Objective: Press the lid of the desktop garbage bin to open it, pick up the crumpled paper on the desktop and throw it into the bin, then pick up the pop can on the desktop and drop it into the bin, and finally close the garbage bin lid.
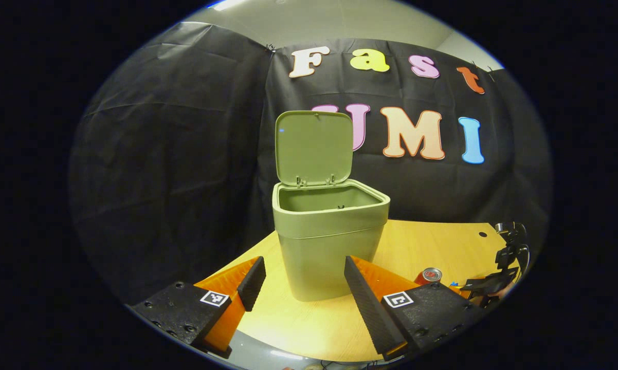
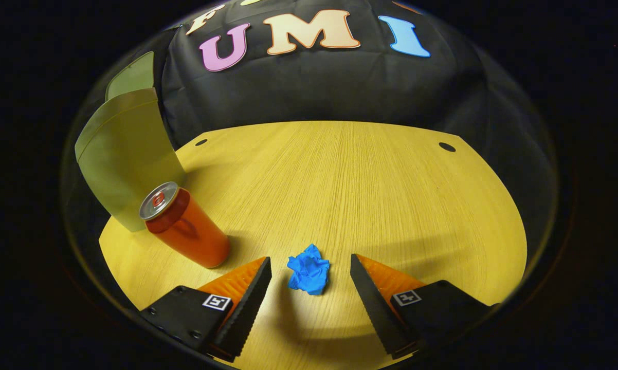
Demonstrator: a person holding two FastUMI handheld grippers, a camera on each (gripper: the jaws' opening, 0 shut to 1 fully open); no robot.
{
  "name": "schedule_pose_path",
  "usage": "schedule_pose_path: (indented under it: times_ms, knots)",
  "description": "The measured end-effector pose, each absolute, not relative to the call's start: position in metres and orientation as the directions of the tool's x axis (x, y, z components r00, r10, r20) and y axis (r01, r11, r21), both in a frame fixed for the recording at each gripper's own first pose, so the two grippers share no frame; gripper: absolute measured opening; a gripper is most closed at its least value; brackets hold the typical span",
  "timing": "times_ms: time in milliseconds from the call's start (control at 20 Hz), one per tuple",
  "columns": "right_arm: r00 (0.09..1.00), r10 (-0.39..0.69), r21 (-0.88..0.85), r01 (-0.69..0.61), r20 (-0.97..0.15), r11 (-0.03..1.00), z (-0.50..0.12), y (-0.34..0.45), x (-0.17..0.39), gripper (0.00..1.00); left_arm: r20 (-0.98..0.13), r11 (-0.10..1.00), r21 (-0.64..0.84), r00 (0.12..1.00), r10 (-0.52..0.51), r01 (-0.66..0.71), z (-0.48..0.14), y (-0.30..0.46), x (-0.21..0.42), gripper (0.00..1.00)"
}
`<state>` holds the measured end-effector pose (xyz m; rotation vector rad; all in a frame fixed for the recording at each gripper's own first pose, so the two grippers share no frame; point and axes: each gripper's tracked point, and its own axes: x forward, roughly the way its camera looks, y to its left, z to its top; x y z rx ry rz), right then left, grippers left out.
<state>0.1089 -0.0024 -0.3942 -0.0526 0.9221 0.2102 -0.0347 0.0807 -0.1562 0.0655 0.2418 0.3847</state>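
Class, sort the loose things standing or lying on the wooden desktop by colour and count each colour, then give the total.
Green: 1, the bin with its lid raised
Orange-red: 1, the pop can, upright beside the bin
Blue: 1, the crumpled paper, lying between the right gripper fingers, untouched
Total: 3
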Motion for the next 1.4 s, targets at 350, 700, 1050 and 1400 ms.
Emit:
schedule_pose_path:
  times_ms: [350, 700, 1050, 1400]
  knots:
    - [0.549, 0.167, 0.035, -0.243, -0.819, 0.969, -0.404, 0.006, 0.108, 0.6, -0.24, 0.924, 0.08, 0.893, 0.382, -0.374, -0.165, 0.087, -0.035, 0.93]
    - [0.554, 0.154, 0.013, -0.25, -0.818, 0.968, -0.402, 0.006, 0.109, 0.29, -0.271, 0.931, 0.075, 0.891, 0.365, -0.358, -0.172, 0.094, -0.032, 0.93]
    - [0.606, 0.125, -0.015, -0.22, -0.785, 0.975, -0.366, 0.005, 0.118, 0.19, -0.327, 0.959, 0.102, 0.902, 0.282, -0.263, -0.189, 0.093, -0.023, 0.93]
    - [0.704, 0.128, -0.131, -0.302, -0.699, 0.944, -0.252, 0.037, 0.128, 0.14, -0.409, 0.994, 0.095, 0.907, 0.096, -0.062, -0.23, 0.081, -0.019, 0.94]
